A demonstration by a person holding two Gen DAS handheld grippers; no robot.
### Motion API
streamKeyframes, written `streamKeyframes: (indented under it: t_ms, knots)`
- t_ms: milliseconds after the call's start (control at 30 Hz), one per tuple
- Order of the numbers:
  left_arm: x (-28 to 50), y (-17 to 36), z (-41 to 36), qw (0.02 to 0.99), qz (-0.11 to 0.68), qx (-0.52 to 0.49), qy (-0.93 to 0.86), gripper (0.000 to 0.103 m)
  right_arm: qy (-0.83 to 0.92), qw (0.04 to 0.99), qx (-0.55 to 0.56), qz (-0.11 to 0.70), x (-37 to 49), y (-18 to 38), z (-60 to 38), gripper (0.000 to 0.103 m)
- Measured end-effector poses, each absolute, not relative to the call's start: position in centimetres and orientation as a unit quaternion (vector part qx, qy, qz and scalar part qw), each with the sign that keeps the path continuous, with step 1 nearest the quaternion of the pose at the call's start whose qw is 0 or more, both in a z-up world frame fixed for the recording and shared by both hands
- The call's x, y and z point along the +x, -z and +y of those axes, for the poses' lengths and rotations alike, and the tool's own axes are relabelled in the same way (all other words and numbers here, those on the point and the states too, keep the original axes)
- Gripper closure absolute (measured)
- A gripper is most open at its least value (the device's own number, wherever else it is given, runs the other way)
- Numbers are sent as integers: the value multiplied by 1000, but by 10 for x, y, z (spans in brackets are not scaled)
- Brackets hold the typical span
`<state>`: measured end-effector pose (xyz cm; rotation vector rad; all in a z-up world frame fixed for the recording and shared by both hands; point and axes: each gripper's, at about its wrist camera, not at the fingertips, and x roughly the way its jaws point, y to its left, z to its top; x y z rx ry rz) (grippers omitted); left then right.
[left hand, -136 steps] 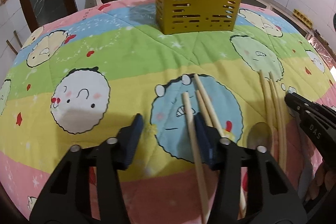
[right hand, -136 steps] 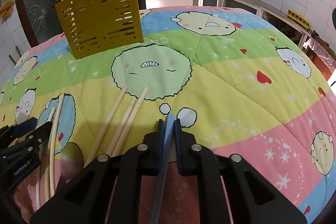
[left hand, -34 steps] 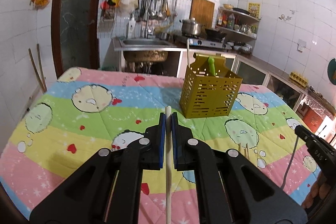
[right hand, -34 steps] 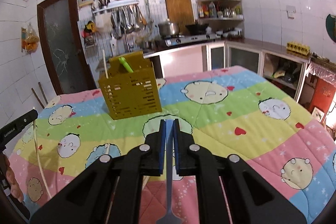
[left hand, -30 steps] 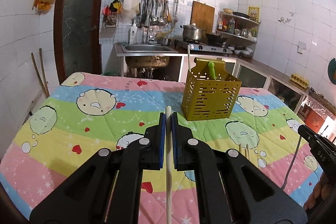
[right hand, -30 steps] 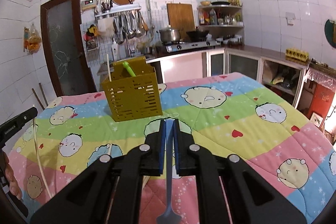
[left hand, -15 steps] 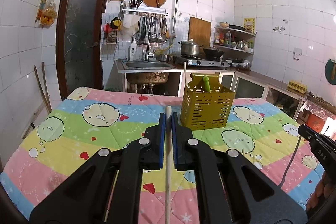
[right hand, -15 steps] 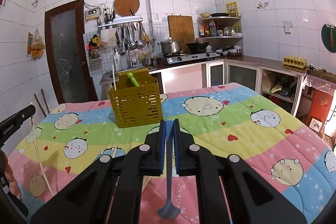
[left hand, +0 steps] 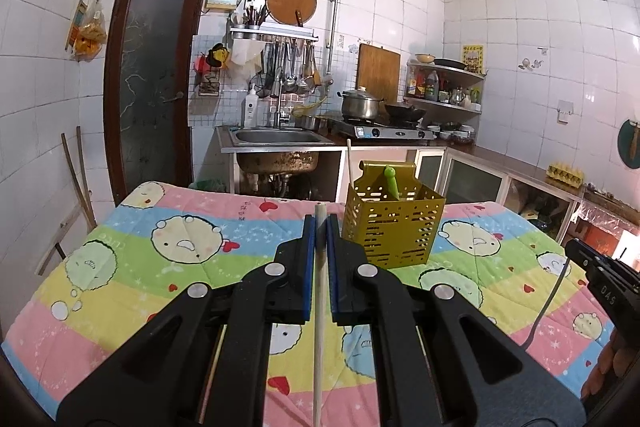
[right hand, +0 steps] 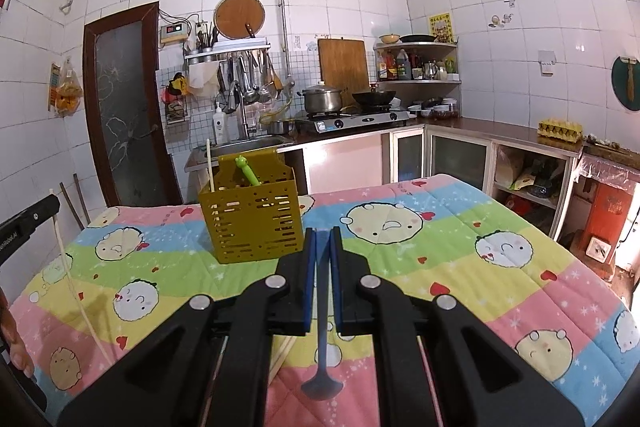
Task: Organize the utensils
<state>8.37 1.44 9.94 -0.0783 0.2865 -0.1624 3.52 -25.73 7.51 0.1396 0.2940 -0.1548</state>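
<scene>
My left gripper (left hand: pixel 320 227) is shut on a wooden chopstick (left hand: pixel 319 327) that hangs down between its pads, high above the table. My right gripper (right hand: pixel 322 241) is shut on a blue spoon (right hand: pixel 321 367), bowl end down. The yellow slotted utensil holder (left hand: pixel 394 227) stands on the far middle of the table, and also shows in the right wrist view (right hand: pixel 252 223). It holds a green-handled utensil (right hand: pixel 248 171) and a pale chopstick (right hand: pixel 210 163). The right gripper (left hand: pixel 600 279) shows at the right edge of the left wrist view, the left gripper (right hand: pixel 28 223) at the left edge of the right wrist view.
The table wears a striped cartoon cloth (left hand: pixel 180 247). More chopsticks (right hand: pixel 280 359) lie on it below my right gripper. Behind the table are a sink (left hand: pixel 276 139), a stove with a pot (left hand: pixel 360 107), and a brown door (left hand: pixel 152 79).
Both grippers have risen a little further from the table with their utensils still held. The holder looks smaller and lower in both views.
</scene>
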Motion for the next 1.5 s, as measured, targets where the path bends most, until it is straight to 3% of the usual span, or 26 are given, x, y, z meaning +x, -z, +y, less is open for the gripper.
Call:
streamKeyframes:
  t_ms: [467,1067,1267,1500]
  knots:
    - [134,-138,-11,987,122,-43,100,98,79,986,60,134,85,-107,-263,96]
    - [249,-229,-50,991,65,-69,90,98,59,993,49,87,219,-208,-264,96]
    - [292,-226,-68,990,69,-73,96,99,49,993,59,93,264,-213,-261,96]
    - [329,-189,-76,987,98,-77,97,99,39,989,61,125,302,-182,-258,96]
